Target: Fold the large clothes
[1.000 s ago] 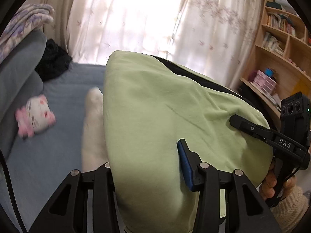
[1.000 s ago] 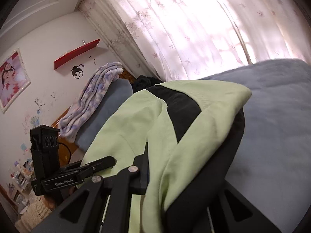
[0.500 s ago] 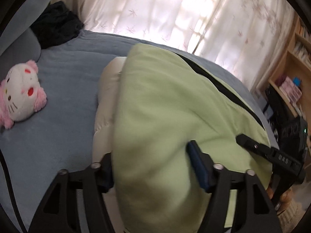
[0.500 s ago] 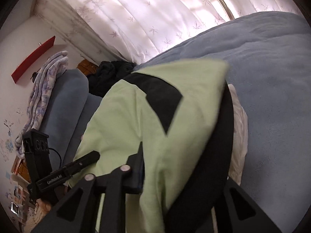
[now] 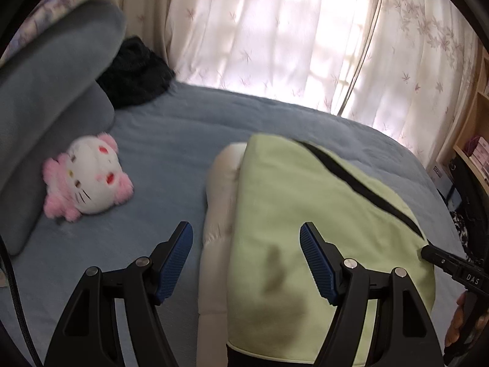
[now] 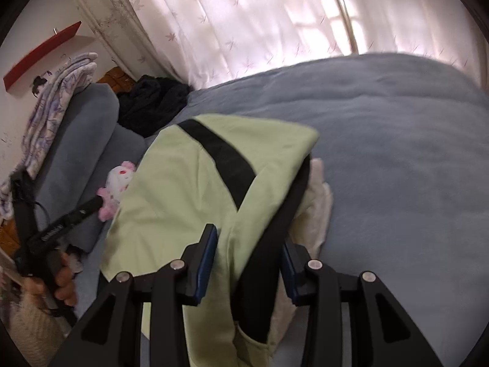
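1. Left gripper (image 5: 246, 260): jaws spread, just opened, clear of the green garment (image 5: 321, 214) below.
2. Right gripper (image 6: 249, 264): jaws just widened; garment fold between them, contact unclear.
3. Garment on white padded item (image 5: 217, 229), atop blue bed (image 5: 171, 140).
4. Plush toy (image 5: 88, 177) at 9 o'clock.
5. Curtains (image 5: 275, 36) at 12 o'clock; shelving cut off at frame edge.

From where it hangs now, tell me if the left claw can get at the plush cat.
Probably yes: the left claw is open and holds nothing, with only bare blue bedspread between it and the plush cat.
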Demonstrator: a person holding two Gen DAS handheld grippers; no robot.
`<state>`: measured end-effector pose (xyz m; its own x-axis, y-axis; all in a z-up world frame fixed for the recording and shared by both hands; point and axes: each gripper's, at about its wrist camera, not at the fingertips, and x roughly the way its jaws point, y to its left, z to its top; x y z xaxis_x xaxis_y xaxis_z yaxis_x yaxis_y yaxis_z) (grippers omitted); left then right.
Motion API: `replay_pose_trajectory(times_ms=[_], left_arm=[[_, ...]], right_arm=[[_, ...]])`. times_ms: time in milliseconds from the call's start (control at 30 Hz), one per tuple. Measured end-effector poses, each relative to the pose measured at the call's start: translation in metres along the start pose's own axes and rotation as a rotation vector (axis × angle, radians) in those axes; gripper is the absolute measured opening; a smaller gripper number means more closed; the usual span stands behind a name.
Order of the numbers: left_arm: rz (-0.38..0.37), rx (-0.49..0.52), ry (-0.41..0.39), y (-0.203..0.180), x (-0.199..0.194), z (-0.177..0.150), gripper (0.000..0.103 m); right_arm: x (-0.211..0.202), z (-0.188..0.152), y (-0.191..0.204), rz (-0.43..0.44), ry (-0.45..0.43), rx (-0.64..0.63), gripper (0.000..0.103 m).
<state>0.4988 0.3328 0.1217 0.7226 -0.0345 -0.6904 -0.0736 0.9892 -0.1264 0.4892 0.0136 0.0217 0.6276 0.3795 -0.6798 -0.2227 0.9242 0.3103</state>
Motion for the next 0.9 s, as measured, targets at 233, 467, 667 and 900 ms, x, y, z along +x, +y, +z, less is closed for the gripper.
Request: replay_pose_trajectory(times_ms=[233,467,667,900], left_arm=[[0.045,0.057,-0.033,-0.032,0.007,-0.011,0.07],[0.192,0.129,0.011,-0.039,0.062,-0.03,0.072],[0.234,0.019,0.041,-0.006,0.086,-0.02,0.073],[0.253,-0.007,0.048,0.006,0.1,-0.029,0.078]], right_arm=[[-0.007,0.008,0.023,-0.035,-0.228,-0.069,0.039],[0.071,0.007,0.037,-0.129,-0.199,-0.082,0.039],[0.103,0.012,0.043,-0.132,-0.17,-0.074,0.04],[0.121,0.007,0.043,-0.137,-0.134,-0.082,0.041]])
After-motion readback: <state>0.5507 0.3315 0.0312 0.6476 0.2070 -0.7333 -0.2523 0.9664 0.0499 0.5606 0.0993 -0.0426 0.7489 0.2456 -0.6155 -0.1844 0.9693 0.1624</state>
